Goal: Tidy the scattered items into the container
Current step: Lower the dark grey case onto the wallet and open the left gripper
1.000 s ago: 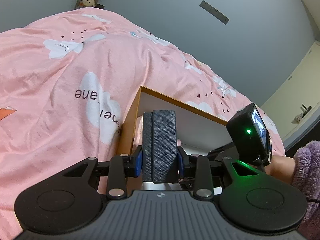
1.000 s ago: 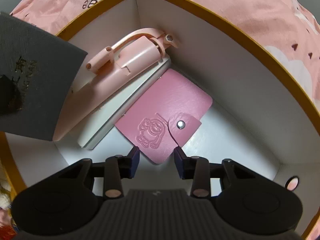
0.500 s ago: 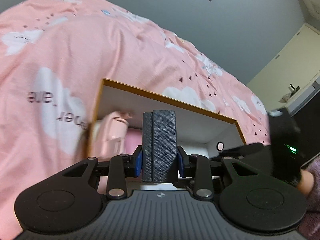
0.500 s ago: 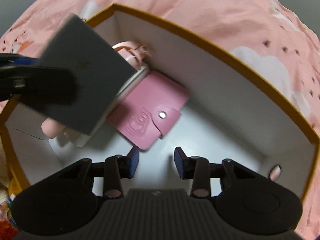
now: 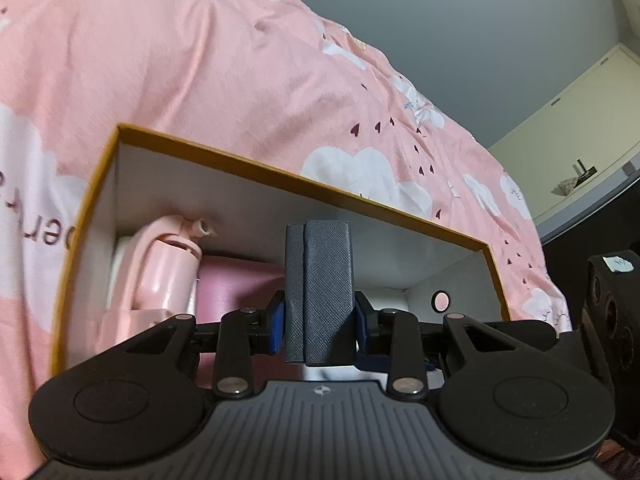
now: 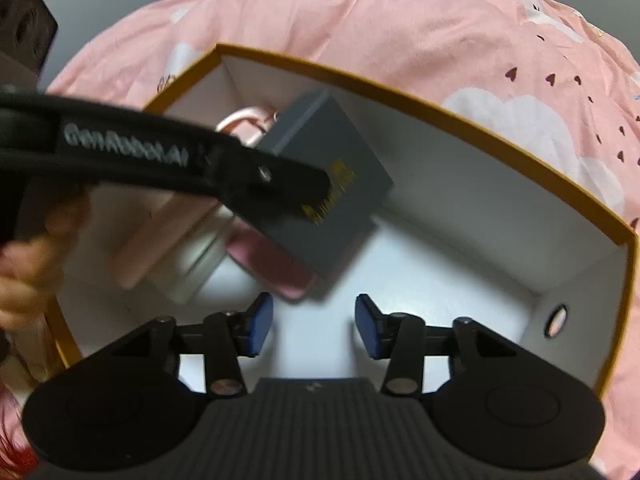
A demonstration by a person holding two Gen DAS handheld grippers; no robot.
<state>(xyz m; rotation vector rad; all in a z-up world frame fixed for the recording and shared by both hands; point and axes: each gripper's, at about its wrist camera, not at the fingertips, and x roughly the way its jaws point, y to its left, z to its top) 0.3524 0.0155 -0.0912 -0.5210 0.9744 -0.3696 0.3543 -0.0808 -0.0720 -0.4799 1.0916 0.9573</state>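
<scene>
Lower left tool (image 5: pixel 320 314), clamped on dark grey textured wallet (image 5: pixel 320 288), toward 6 o'clock into white orange-rimmed cardboard box (image 5: pixel 280 178), clear of gaping, empty right tool (image 6: pixel 314 326).

Left gripper (image 5: pixel 319 320): black two-finger tool with blue pads, angled downward, jaws clamped on the two flat sides of a dark grey textured wallet (image 5: pixel 320 292) held on edge. Right gripper (image 6: pixel 314 322): same black build, pointing steeply down, jaws just widened, blue pads (image 6: pixel 260 320) apart with nothing between them. Bare hand (image 6: pixel 24 264): blurred, at the left gripper's rear.
</scene>
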